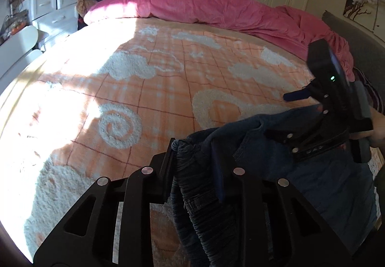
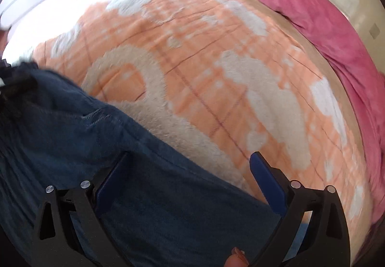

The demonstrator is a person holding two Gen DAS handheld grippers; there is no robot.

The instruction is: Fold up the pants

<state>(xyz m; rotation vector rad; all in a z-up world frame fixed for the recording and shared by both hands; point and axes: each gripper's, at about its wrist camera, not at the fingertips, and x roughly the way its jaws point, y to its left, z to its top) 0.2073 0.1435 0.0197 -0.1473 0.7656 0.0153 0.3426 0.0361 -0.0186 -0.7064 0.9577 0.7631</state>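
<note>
Clamping bunched pants (image 1: 192,182), left claw (image 1: 195,161); right claw (image 2: 187,170) wide (pink duvet (image 1: 216,7) behind).

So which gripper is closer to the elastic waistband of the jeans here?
Left. The left gripper is clamped on the gathered waistband, fabric bunched between its fingers. The right gripper is open, its fingers spread over a flat stretch of the jeans, further along from the waistband.

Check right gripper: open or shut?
Open. In the right wrist view the right gripper has its blue fingers wide apart over the jeans, clamping nothing.
</note>
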